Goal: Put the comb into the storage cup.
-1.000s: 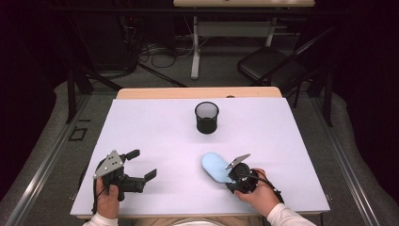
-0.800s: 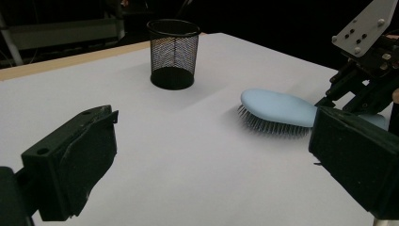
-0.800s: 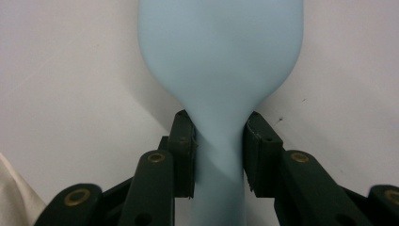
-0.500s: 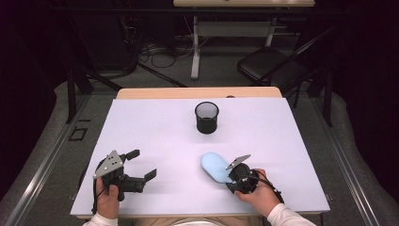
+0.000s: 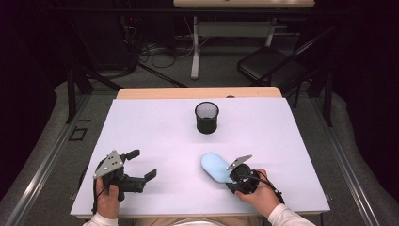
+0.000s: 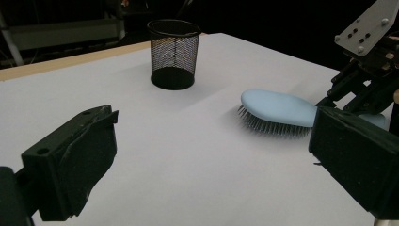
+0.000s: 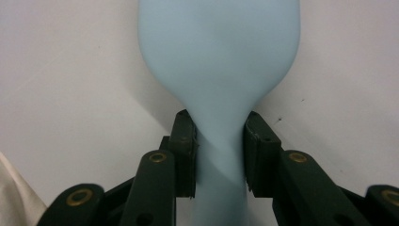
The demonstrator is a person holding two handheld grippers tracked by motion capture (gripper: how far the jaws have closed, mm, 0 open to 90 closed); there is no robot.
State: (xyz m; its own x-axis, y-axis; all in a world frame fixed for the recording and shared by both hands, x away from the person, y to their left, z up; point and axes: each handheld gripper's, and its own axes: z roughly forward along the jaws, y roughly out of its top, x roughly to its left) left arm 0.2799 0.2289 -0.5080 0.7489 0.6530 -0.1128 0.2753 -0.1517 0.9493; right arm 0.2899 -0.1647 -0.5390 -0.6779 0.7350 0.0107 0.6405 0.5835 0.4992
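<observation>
A light blue hairbrush (image 5: pixel 214 165) lies bristles down on the white table (image 5: pixel 155 132), near the front right. My right gripper (image 5: pixel 230 180) is shut on its handle; in the right gripper view both pads (image 7: pixel 184 141) press the narrow handle of the hairbrush (image 7: pixel 219 52). My left gripper (image 5: pixel 142 164) rests at the front left, open, with nothing between its jaws. From the left gripper (image 6: pixel 211 155) I see the hairbrush (image 6: pixel 277 106) side on, with the right gripper (image 6: pixel 362 89) behind it. A black mesh cup (image 5: pixel 206 117) stands upright at the table's middle back, also visible as the cup (image 6: pixel 173 54).
A wooden strip (image 5: pixel 197 92) runs along the table's far edge. Beyond it stand a dark folding chair (image 5: pixel 273 66) and a white desk frame (image 5: pixel 195 42) with cables on the floor. Wide bare tabletop lies between the two grippers and the cup.
</observation>
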